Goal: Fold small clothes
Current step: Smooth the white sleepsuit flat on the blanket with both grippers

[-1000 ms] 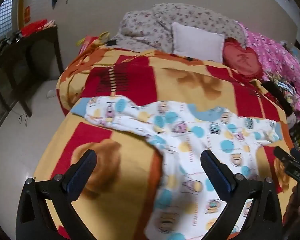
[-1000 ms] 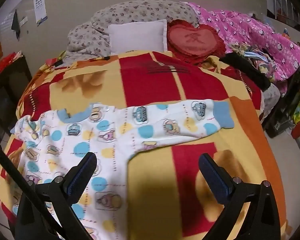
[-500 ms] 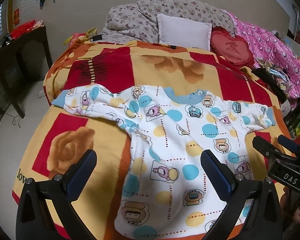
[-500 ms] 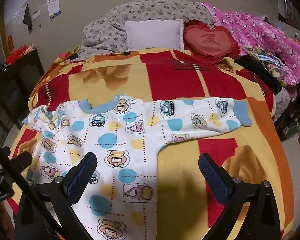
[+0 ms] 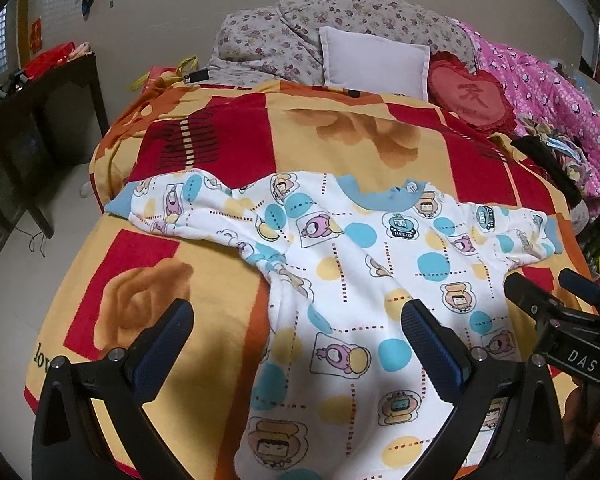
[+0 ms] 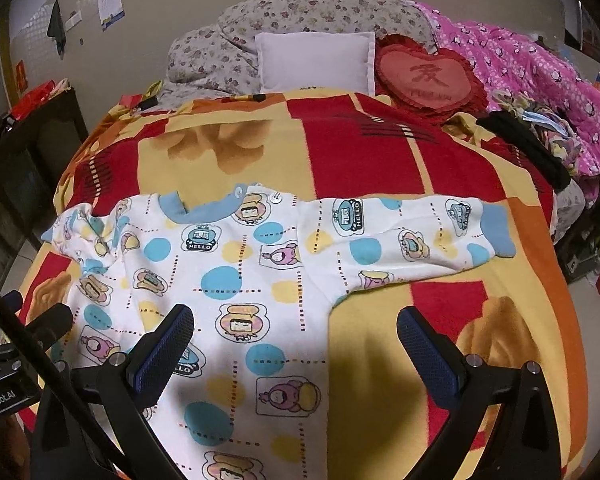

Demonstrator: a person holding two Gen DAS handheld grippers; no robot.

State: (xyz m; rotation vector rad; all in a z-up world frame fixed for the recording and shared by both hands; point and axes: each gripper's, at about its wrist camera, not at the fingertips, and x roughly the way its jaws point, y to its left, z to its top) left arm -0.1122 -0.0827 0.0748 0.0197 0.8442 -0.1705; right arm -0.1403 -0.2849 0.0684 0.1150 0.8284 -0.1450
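My left gripper and right gripper both hang spread wide, gripping nothing, over one small shirt lying flat on the blanket. Only my right view shows the shirt's straight sleeve whole; my left view shows the other sleeve rumpled. I count two sleeves, one white pillow and one heart cushion.

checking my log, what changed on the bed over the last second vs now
Both open grippers, left and right, drew back from the bed, so more of the baby shirt shows. Neither gripped or released anything. The shirt stays spread flat on the blanket, sleeves out.
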